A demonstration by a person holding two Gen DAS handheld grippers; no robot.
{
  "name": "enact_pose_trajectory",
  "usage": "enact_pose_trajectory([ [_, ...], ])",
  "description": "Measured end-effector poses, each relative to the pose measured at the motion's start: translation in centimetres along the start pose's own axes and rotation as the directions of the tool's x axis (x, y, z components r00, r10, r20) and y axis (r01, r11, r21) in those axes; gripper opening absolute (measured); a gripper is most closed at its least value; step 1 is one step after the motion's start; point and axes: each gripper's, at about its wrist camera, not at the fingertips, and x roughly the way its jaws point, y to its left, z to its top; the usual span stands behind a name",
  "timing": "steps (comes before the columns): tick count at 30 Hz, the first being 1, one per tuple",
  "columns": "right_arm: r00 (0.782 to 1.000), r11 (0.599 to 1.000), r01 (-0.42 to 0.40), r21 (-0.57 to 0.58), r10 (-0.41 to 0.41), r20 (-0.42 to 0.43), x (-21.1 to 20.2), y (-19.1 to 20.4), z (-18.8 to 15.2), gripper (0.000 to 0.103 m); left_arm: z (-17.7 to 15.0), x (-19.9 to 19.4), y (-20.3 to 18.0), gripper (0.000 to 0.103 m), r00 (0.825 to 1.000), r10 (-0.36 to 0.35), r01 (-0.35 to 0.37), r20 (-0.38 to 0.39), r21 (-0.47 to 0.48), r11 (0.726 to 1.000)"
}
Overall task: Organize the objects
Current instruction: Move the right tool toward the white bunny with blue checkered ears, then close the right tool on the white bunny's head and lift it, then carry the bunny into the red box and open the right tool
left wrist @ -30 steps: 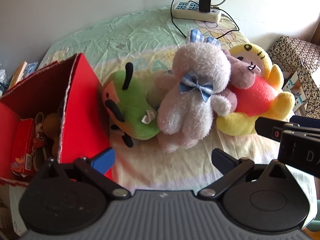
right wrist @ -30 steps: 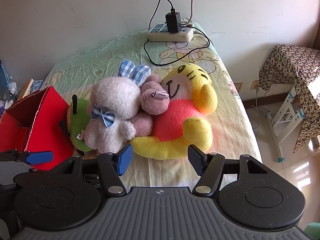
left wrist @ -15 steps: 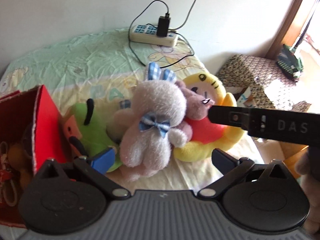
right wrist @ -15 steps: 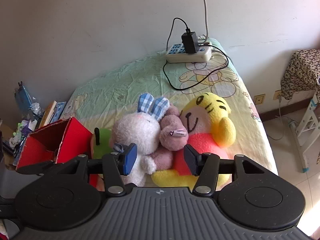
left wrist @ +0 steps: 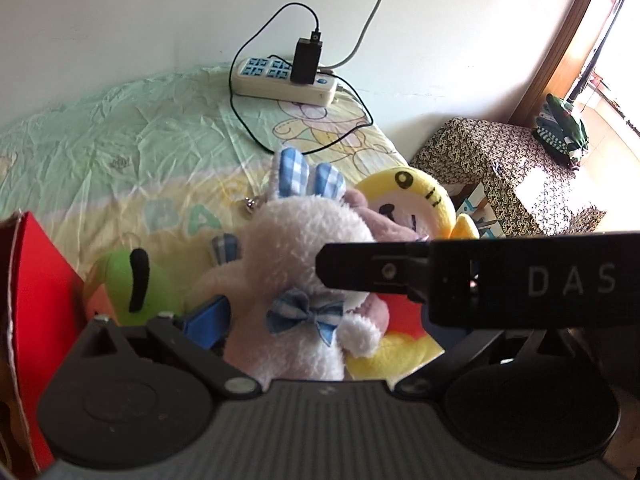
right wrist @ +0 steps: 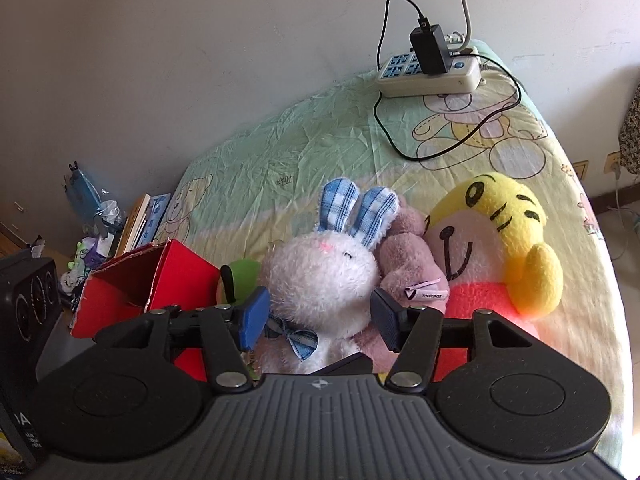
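Observation:
A white plush rabbit (right wrist: 324, 276) with blue checked ears and a blue bow lies on the bed among a green plush (right wrist: 238, 280), a mauve plush (right wrist: 408, 268) and a yellow-and-red plush (right wrist: 500, 248). My right gripper (right wrist: 320, 320) is open, its fingers on either side of the rabbit's body, apart from it. My left gripper (left wrist: 320, 316) is open low in front of the rabbit (left wrist: 304, 264); its right finger is hidden behind the right gripper's black body (left wrist: 500, 280). A red open box (right wrist: 136, 292) stands left of the toys.
A power strip (right wrist: 430, 70) with a black charger and cable lies at the far end of the bed by the wall. Books and clutter (right wrist: 132, 224) sit left of the bed. A cloth-covered stand (left wrist: 508, 176) is to the right.
Both grippers have moved forward and closer to the white rabbit. The right gripper now has the rabbit between its fingers and crosses the left wrist view.

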Motion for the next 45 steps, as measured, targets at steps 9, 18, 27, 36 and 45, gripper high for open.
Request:
enact_pose_trajectory([
  [9, 1.0, 1.0, 0.012, 0.009, -0.012, -0.015, 1.7, -0.4, 0.1, 0.06, 0.4, 1.1, 0.9, 0.081, 1.0, -0.02, 0.02, 0.001, -0.013, 1.0],
  [18, 1.0, 0.998, 0.004, -0.066, -0.003, 0.02, 0.7, 0.9, 0.0, 0.048, 0.3, -0.3, 1.3, 0.065, 1.0, -0.003, 0.004, 0.028, -0.036, 0.999],
  [27, 0.997, 0.992, -0.034, -0.119, 0.043, 0.068, -1.9, 2.8, -0.5, 0.047, -0.5, -3.9, 0.5, 0.062, 0.996, 0.025, -0.022, 0.085, -0.045, 0.999],
  [36, 0.982, 0.968, -0.12, -0.219, 0.148, 0.119, -4.2, 6.3, -0.5, 0.047, -1.2, -9.6, -0.1, 0.061, 0.977, 0.09, -0.078, 0.191, -0.069, 0.995],
  [45, 0.951, 0.913, -0.231, -0.336, 0.285, 0.122, -3.1, 13.1, -0.2, 0.047, -2.5, -16.6, 3.2, 0.061, 0.928, 0.195, -0.158, 0.317, -0.14, 0.978],
])
